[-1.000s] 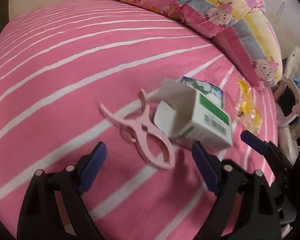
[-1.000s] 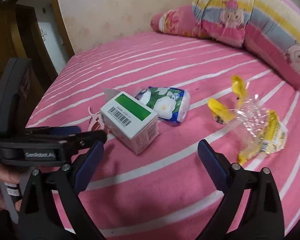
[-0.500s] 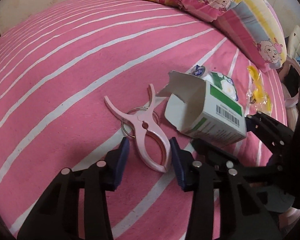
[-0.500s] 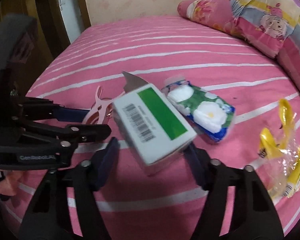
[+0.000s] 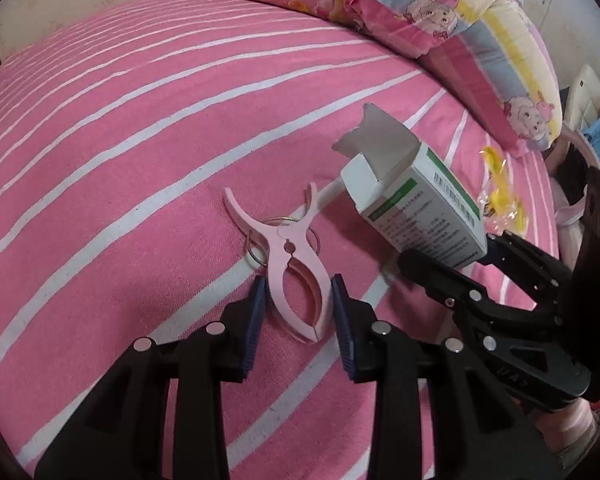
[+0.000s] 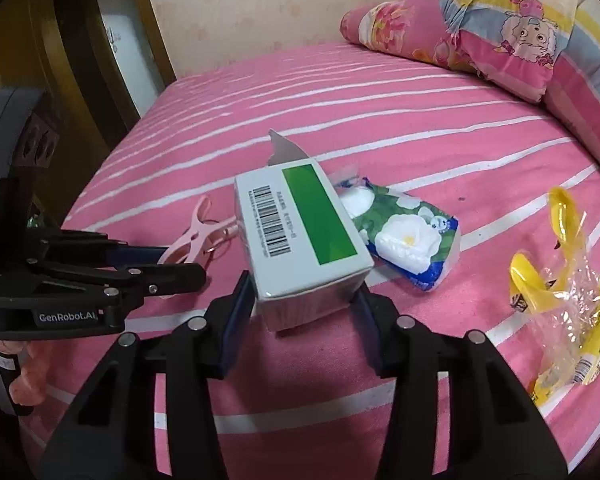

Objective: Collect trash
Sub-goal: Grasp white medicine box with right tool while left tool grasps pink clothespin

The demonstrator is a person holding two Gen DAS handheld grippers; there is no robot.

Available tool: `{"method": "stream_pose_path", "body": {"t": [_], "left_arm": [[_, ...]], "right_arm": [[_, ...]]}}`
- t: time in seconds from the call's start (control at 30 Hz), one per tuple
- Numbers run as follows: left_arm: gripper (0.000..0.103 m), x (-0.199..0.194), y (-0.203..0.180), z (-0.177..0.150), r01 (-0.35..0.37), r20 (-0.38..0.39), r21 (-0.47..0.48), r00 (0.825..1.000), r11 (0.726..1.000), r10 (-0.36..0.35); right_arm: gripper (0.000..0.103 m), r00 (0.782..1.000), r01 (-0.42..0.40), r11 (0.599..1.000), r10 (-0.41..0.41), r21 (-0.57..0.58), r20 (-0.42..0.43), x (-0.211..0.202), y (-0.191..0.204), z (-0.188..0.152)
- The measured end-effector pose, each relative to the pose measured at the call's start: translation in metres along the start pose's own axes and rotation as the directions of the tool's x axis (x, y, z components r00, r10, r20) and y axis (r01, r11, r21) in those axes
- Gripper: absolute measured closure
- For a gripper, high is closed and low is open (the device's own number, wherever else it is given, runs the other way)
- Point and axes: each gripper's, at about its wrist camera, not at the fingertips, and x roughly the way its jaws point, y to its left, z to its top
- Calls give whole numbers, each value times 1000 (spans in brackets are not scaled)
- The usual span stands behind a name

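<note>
Both wrist views close, angled down at bed [image 5: 140,128], sharing carton [image 6: 300,232]

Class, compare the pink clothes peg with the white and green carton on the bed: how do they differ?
The pink clothes peg is flat, thin plastic; the white and green carton is a boxy cardboard pack with an open flap. The peg sits between the left claw; the carton between the right claw. Both are on the striped bed.
</note>
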Motion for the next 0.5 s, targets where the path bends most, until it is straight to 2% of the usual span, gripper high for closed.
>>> {"method": "stream_pose_path", "body": {"t": [0.27, 0.5], "left_arm": [[72, -21, -4, -5, 30, 64, -35, 998, 999, -28], [72, -49, -15, -23, 83, 122, -68, 990, 994, -74]], "right_arm": [[55, 999, -14, 1000, 14, 2, 34, -22, 5, -4], [55, 997, -27, 1000, 27, -2, 70, -62, 23, -14]]}}
